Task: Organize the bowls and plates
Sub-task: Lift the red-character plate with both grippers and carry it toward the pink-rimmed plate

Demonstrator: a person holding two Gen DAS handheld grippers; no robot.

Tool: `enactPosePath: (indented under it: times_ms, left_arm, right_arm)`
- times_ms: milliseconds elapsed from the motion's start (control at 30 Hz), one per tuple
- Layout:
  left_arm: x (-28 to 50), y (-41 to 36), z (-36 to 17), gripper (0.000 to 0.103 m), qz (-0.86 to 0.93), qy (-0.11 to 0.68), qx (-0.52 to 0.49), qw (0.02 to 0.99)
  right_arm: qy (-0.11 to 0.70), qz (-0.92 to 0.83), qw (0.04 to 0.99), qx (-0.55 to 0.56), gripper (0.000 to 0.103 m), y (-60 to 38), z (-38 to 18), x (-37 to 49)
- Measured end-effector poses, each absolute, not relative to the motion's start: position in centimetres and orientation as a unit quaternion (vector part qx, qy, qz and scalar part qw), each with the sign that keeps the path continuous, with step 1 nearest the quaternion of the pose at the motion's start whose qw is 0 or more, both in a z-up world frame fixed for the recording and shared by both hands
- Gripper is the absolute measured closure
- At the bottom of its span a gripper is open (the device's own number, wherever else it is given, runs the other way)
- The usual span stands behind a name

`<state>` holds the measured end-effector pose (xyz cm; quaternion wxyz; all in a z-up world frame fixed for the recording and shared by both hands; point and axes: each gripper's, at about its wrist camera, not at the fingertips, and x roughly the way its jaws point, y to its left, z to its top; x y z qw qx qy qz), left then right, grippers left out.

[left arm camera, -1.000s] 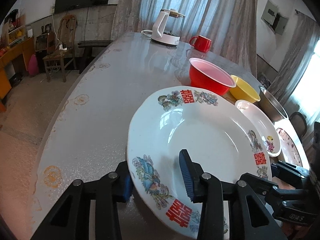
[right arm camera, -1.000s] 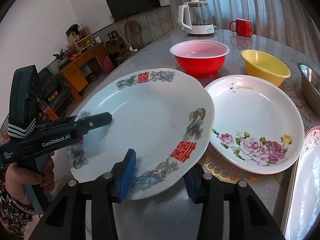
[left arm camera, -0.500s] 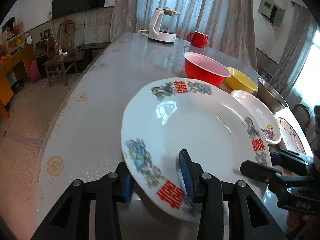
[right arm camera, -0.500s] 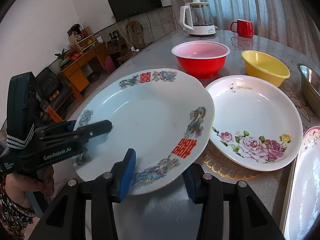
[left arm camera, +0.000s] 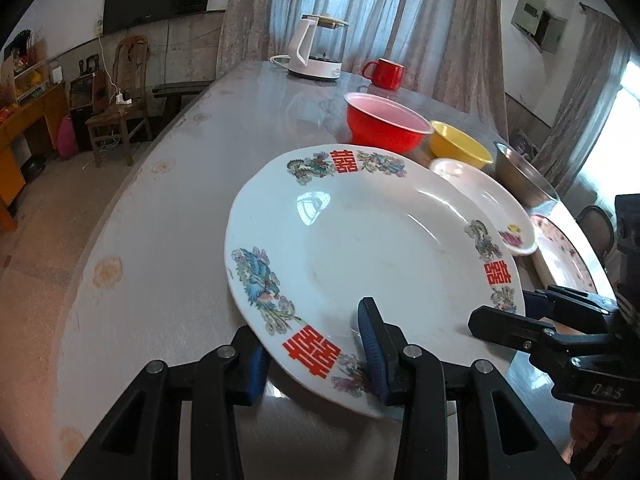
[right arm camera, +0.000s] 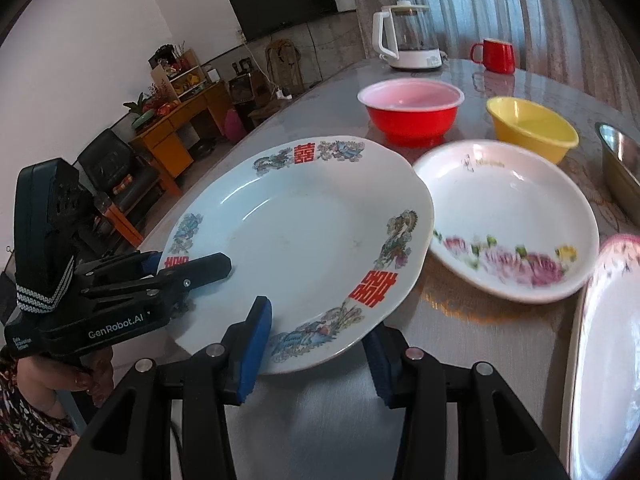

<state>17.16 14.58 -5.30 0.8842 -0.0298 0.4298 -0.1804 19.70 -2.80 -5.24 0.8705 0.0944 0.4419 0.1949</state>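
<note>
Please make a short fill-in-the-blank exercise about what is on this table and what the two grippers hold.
1. Both the left gripper and the right gripper grip the rim of the large white ____ with red characters.
2. The yellow plastic bowl stands beside the ____ plastic bowl.
3. The rose-patterned white plate has ____ painted on it.

Answers: plate; red; flowers

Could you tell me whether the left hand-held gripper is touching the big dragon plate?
Touching: the left wrist view shows the left hand-held gripper clamping the dragon plate rim.

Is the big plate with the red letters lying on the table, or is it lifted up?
Lifted up. The big plate is tilted, its rim pinched by the left gripper and the right gripper, and its edge overhangs the rose plate.
</note>
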Motion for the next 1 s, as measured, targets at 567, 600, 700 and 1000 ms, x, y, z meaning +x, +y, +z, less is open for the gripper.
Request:
enactPosePath:
  times_ms: [567,600,700,1000]
  left_arm:
    - [20.7,16.0,-4.6,0.067,-0.18,0.436,-0.067,0.879]
    - [20.6,15.8,-4.7,0.069,-0.178,0.434,-0.05,0.882]
    - [20.1,15.8,-4.8,0.073,-0.177,0.421,-0.032,0.889]
    - [17.2,15.5,-5.1,0.072,-0.185,0.404,-0.032,0.895]
  right_arm:
    - [0.45,0.19,0.861,0.145,0.061,-5.7,-5.7,21.9]
    - [0.451,0.186,0.862,0.139,0.065,-5.6,-5.9,22.1]
    - [0.453,0.184,0.861,0.141,0.079,-5.7,-6.8,21.8]
    - [0.432,0.193,0.874,0.113,0.08,-6.3,-6.0,19.8]
